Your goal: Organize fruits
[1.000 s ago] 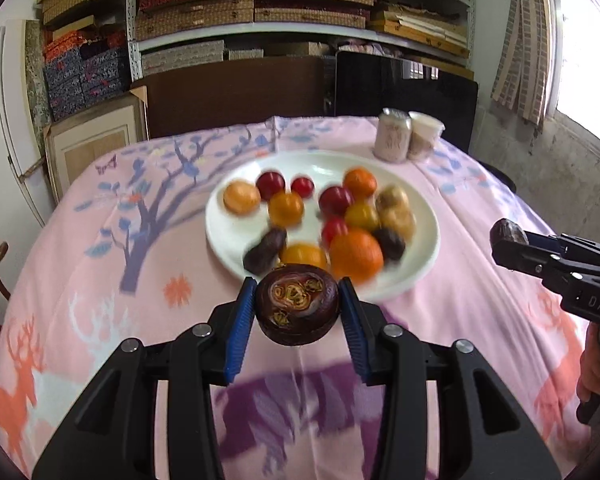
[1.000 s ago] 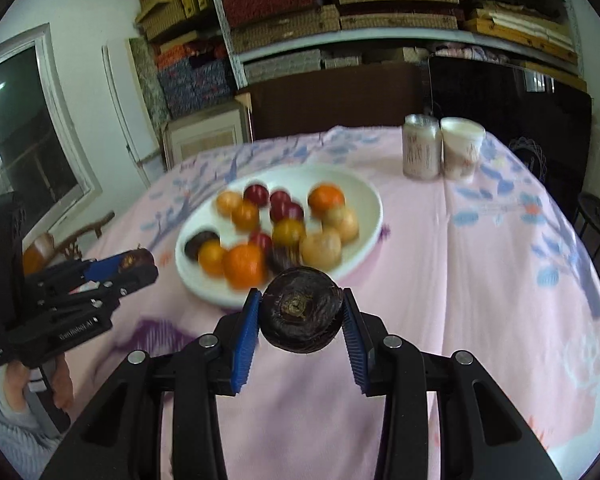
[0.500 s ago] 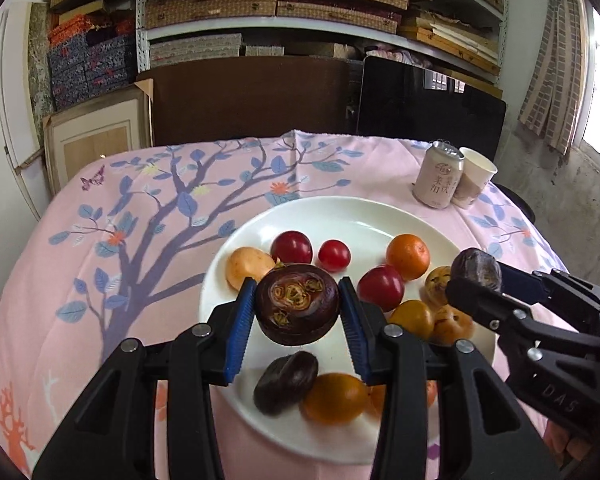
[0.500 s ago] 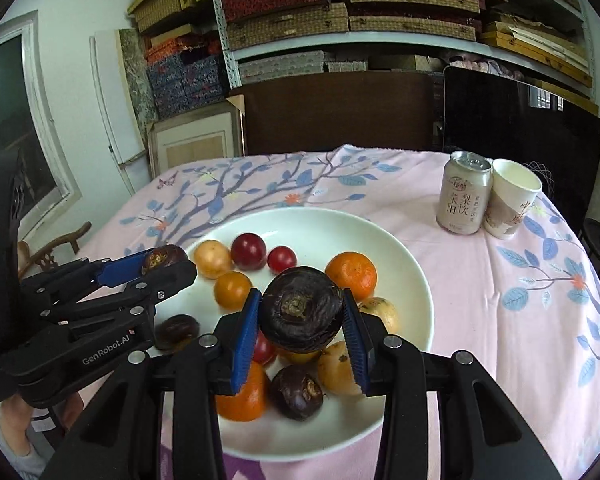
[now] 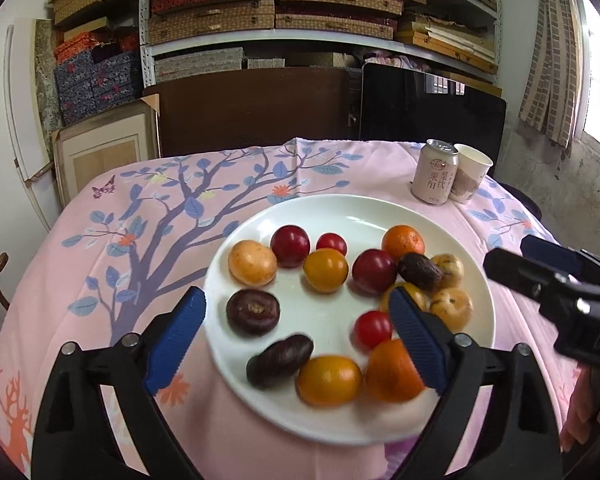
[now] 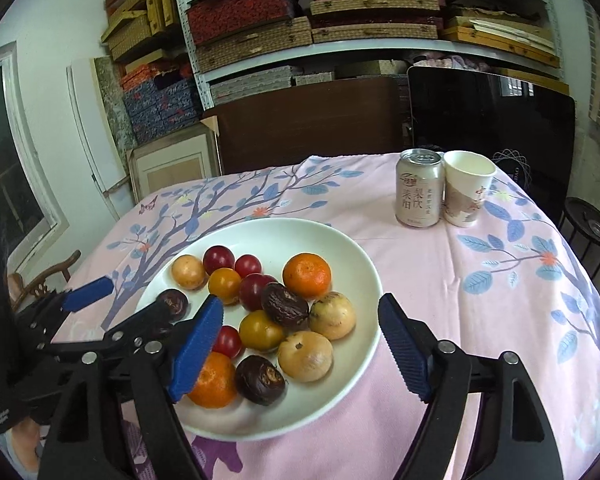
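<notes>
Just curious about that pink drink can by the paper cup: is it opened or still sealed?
Cannot tell. The can stands upright beside the paper cup; its top shows in the right wrist view, too small to judge.

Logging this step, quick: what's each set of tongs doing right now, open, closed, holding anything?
Left tongs: open, holding nothing, over the plate.
Right tongs: open, holding nothing, over the plate.

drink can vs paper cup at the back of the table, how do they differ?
The drink can is metal with a closed top and printed characters; the paper cup is open-topped and looks empty. The can's sides are straight, while the cup tapers toward its base. Both stand upright, side by side on the pink tablecloth.
</notes>
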